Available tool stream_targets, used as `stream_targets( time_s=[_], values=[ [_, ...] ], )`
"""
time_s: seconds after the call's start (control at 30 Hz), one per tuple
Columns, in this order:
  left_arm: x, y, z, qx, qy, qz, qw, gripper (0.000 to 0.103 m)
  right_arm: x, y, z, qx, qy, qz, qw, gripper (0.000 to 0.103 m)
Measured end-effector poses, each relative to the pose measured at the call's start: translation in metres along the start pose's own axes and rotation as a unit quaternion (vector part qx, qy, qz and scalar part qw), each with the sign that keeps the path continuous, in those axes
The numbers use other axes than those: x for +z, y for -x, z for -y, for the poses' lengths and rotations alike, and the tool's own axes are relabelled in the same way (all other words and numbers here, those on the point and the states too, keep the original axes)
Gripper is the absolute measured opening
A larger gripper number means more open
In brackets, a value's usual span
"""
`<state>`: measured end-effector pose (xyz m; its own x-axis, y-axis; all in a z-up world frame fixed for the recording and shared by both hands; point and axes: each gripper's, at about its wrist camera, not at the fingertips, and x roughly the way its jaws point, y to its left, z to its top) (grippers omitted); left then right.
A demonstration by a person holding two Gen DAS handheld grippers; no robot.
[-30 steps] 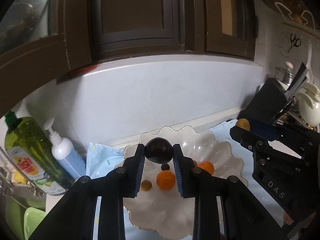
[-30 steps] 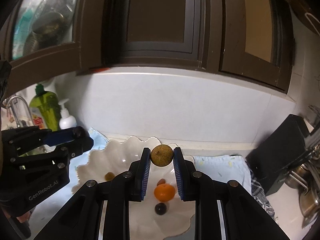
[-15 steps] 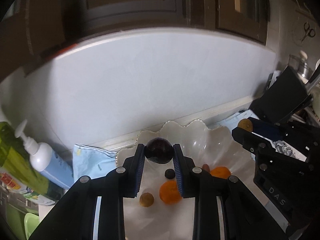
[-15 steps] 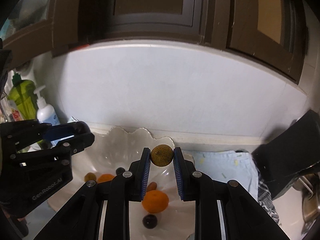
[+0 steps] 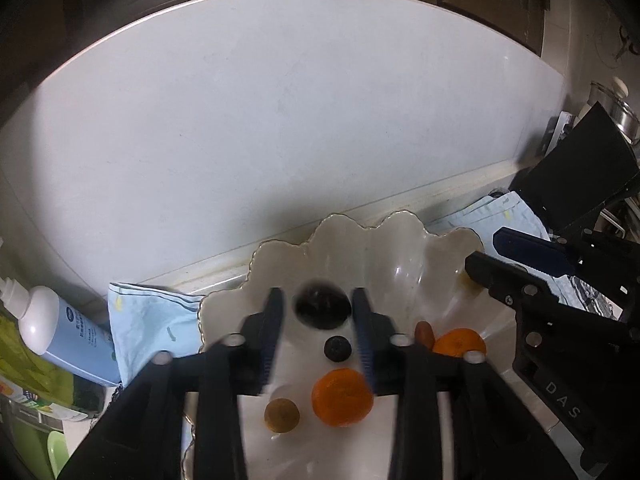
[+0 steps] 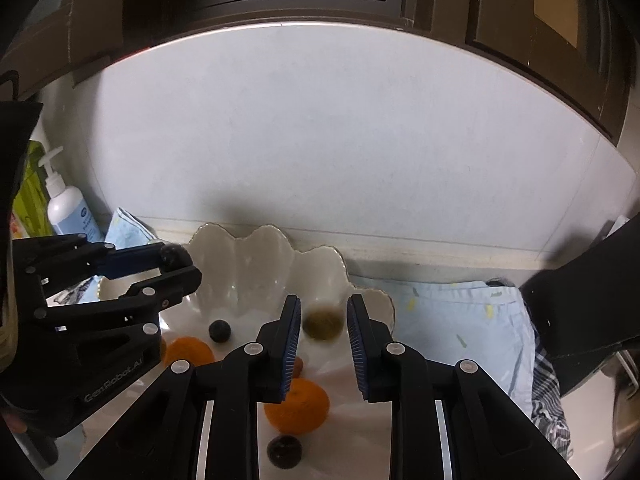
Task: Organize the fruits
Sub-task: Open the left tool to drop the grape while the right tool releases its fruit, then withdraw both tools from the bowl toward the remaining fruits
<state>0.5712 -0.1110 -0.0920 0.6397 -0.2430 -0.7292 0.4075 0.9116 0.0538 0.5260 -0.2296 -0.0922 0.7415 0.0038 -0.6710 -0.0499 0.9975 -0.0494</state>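
Lying loose between just-opening jaws, dark plum (image 5: 322, 306), greenish fruit (image 6: 323, 322), bowl (image 5: 400, 240)

"DAS" on right tongs (image 5: 516, 264); "GenRobot.AI" on left tongs (image 6: 176, 266).

Black tongs (image 6: 323, 322) with blue ribbed pads (image 6: 291, 344), silver screws (image 6: 252, 348), white "GenRobot.AI" lettering.

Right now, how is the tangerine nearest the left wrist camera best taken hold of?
Grip the tangerine across its widest middle, left to right, coming down from above. It is round, slightly flattened, and sits free on the floor of the dish. The small brown fruit lies to its left and the dark berry behind it, both apart from it, so each side probably has room.
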Motion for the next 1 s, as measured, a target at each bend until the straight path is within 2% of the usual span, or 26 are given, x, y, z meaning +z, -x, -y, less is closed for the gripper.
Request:
stream_targets(
  time_s=[0.03, 0.07, 0.13, 0.2, 0.4, 0.5, 0.7, 0.8, 0.97, 1.0],
  values=[
    [0.0, 0.0, 0.0, 0.002, 0.001, 0.003, 1.0, 0.046, 0.0, -0.001, 0.001, 0.0, -0.003, -0.002, 1.0, 0.044],
    [0.001, 0.001, 0.0, 0.005, 0.002, 0.005, 1.0, 0.047, 0.0, -0.001, 0.002, -0.003, -0.006, -0.002, 1.0, 0.047],
    [0.001, 0.004, -0.001, 0.009, 0.002, 0.007, 0.9999, 0.049, -0.001, 0.001, 0.003, -0.01, -0.009, 0.001, 1.0, 0.048],
    [0.001, 0.007, -0.002, 0.018, 0.002, 0.01, 0.9998, 0.059, -0.001, 0.004, 0.004, -0.013, -0.009, 0.001, 1.0, 0.048],
    [0.001, 0.026, -0.003, 0.044, 0.001, 0.026, 0.9987, 0.073, 0.0, 0.02, 0.005, -0.022, -0.011, 0.011, 1.0, 0.048],
    [0.0, 0.038, -0.002, 0.051, 0.002, 0.036, 0.998, 0.078, 0.0, 0.032, 0.005, -0.025, -0.01, 0.019, 0.999, 0.055],
    [-0.003, 0.069, -0.003, 0.051, 0.009, 0.063, 0.9967, 0.084, -0.004, 0.064, 0.001, -0.034, -0.007, 0.046, 0.998, 0.055],
    [-0.007, 0.088, -0.002, 0.05, 0.009, 0.08, 0.9955, 0.087, -0.007, 0.081, -0.001, -0.038, -0.009, 0.06, 0.997, 0.062],
    [-0.015, 0.113, 0.002, 0.053, 0.002, 0.103, 0.9932, 0.09, -0.014, 0.11, -0.004, -0.046, -0.012, 0.082, 0.996, 0.063],
    [-0.017, 0.119, 0.003, 0.053, -0.001, 0.108, 0.9927, 0.09, -0.016, 0.115, -0.004, -0.046, -0.013, 0.085, 0.995, 0.066]
  ],
)
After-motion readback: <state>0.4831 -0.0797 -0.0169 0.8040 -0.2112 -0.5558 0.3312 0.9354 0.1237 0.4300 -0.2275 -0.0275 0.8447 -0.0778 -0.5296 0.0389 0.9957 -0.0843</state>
